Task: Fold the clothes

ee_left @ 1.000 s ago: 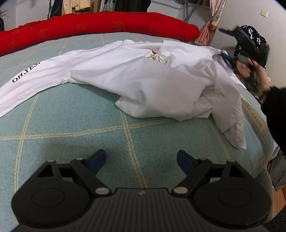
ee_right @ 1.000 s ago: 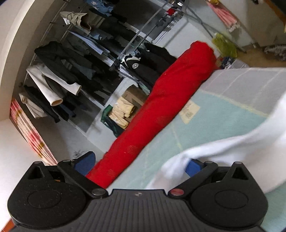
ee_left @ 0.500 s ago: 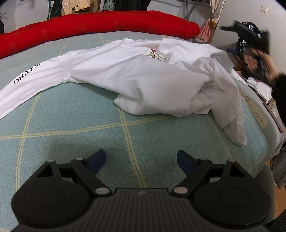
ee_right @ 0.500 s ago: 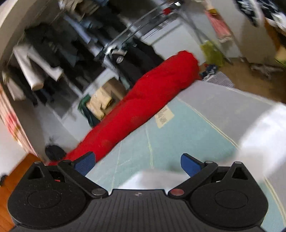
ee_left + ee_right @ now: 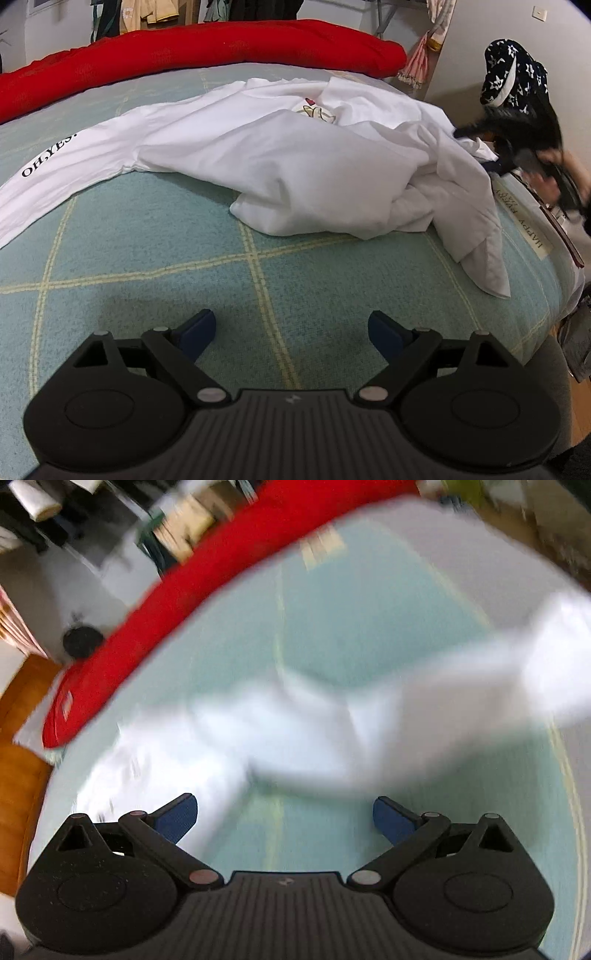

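loosely, white shirt (image 5: 303,162) lies crumpled, one sleeve stretched across teal bedspread (image 5: 147,258).

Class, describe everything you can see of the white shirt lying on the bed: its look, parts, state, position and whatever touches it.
The white shirt looks like thin, soft cloth and lies unfolded and rumpled on the green checked blanket. One long sleeve stretches flat to the left, printed "OH,YES" in black. A small cartoon print with a red heart shows near the top. The body is bunched in thick folds at the middle and right, with a flap trailing toward the bed's edge. Neither gripper holds it; the right-wrist view is too blurred for more.
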Available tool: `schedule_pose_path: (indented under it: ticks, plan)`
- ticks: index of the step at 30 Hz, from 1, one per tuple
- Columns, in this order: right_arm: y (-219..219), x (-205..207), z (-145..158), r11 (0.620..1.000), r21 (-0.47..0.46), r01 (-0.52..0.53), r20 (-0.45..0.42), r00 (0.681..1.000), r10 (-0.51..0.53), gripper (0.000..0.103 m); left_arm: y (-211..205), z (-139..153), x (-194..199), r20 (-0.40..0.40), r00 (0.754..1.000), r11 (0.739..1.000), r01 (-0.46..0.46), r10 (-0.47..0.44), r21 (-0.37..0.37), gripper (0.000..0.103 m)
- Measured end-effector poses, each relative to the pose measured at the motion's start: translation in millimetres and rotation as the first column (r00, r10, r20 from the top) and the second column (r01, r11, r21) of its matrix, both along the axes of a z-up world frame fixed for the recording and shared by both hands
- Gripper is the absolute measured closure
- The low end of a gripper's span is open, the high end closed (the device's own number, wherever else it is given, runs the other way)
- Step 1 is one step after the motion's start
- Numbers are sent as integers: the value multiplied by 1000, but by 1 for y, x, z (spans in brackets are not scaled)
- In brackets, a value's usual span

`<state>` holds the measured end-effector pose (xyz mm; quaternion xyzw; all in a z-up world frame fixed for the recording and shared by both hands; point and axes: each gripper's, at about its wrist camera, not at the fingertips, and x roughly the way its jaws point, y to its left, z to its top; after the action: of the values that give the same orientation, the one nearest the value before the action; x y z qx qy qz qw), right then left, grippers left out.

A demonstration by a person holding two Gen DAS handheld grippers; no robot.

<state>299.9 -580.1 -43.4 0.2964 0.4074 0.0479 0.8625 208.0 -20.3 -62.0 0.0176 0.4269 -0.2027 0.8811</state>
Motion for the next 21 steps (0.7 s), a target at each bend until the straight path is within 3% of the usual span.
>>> schedule_pose_path:
  ticks: [4,7,11,13,16,21]
  plan:
    - [-1,-20,4,1000,-5,11,32,999,-11,0,0,2,-1,1,1000,1000,-2,2,2,13]
    - [-9,-3,23,999,-9,50,122,991,-49,0,-1,2,-1,-1,1000,1000,-8,8,6,13]
    - [-25,31,21,994,23,104,166,980,-106,0,-4,1,1,-5,1000,1000,-8,9,23,13]
    - [-30,52,10,990,4,139,143,980,-138,0,-5,0,2,-5,1000,999,-9,9,30,13]
    - [-37,63,-12,978,-28,205,35,978,-204,0,-5,-1,2,-4,1000,999,-6,6,31,13]
    - [-36,6,-21,987,-18,162,47,986,-161,0,-2,-2,2,-4,1000,1000,8,-8,22,13]
